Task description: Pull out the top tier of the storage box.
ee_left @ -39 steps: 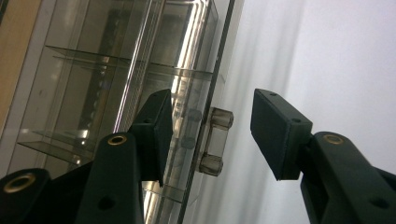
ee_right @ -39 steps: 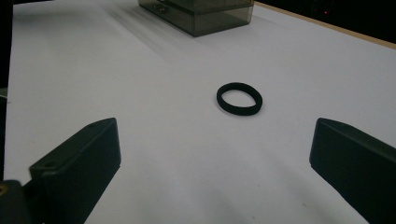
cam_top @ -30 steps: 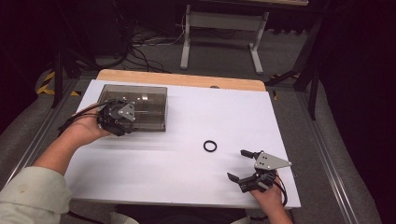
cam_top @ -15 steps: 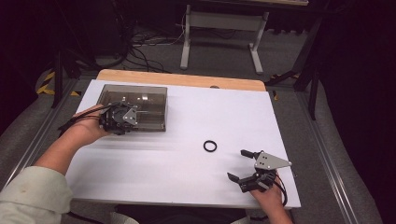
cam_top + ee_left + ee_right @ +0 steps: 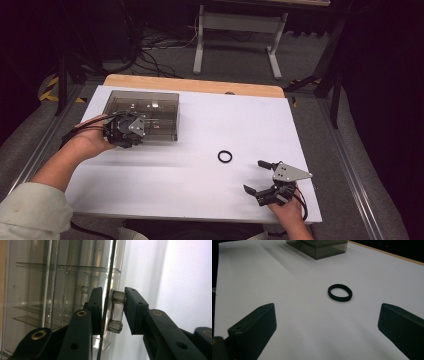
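Observation:
A smoky clear plastic box (image 5: 145, 107) stands at the table's back left. My left gripper (image 5: 136, 131) is at its near wall. In the left gripper view, the left gripper (image 5: 111, 300) has just been closing and is shut on the box's clear handle (image 5: 116, 312). One jaw lies behind the thin clear panel (image 5: 110, 270) and the other presses on the handle. A black ring (image 5: 225, 156) lies flat near the table's middle. My right gripper (image 5: 254, 176) rests open near the front right edge and faces the black ring (image 5: 340, 292), which lies ahead of it, beyond the right gripper's (image 5: 325, 322) jaws.
The white table top (image 5: 200, 125) has a wooden strip (image 5: 195, 85) along its far edge. Cables and a metal stand's legs (image 5: 235, 45) are on the floor behind. The box (image 5: 322, 246) shows far off in the right gripper view.
The left gripper has shifted slightly at the box's near wall. The right gripper and the ring are where they were.

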